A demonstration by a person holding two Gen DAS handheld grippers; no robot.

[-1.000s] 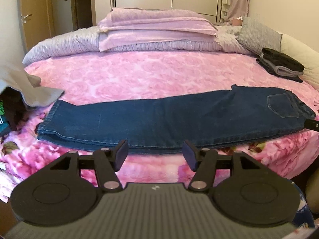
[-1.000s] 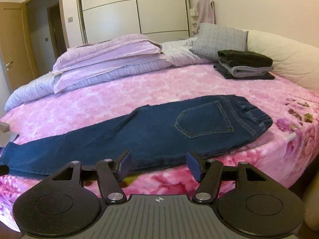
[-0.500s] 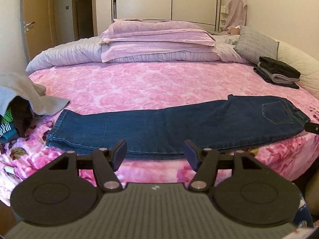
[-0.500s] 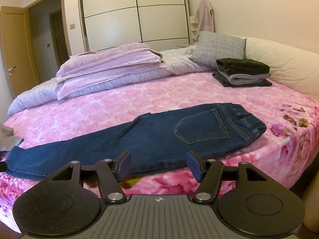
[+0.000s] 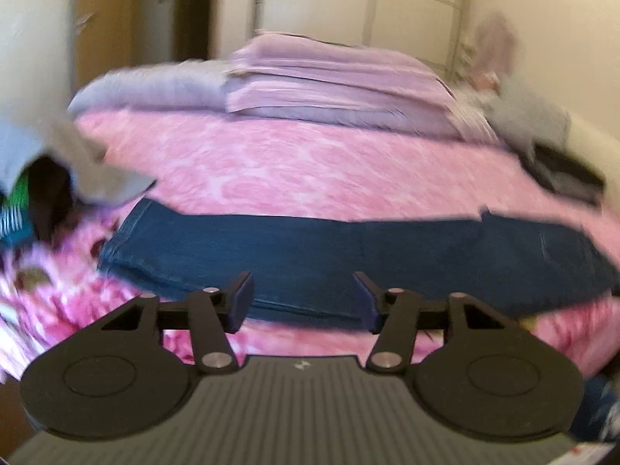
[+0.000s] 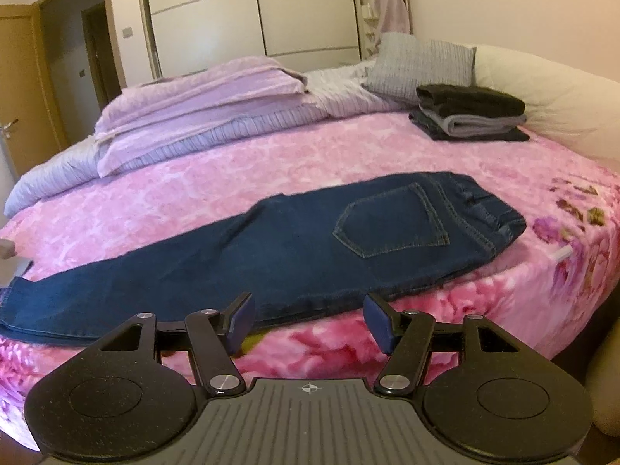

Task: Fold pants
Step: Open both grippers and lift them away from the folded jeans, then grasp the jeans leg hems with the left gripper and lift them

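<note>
Jeans (image 6: 271, 248) lying flat along the near edge of the bed (image 6: 271, 162)

Legs point left, waist right; both the left gripper (image 5: 302, 302), jaws just closing, and the right gripper (image 6: 308, 319) stand apart, empty, near them; wardrobe (image 6: 252, 15) far behind.

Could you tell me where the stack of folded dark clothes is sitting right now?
In the right wrist view the stack of folded dark clothes lies at the far right of the pink bedspread, just in front of the grey pillow and beyond the jeans.
</note>
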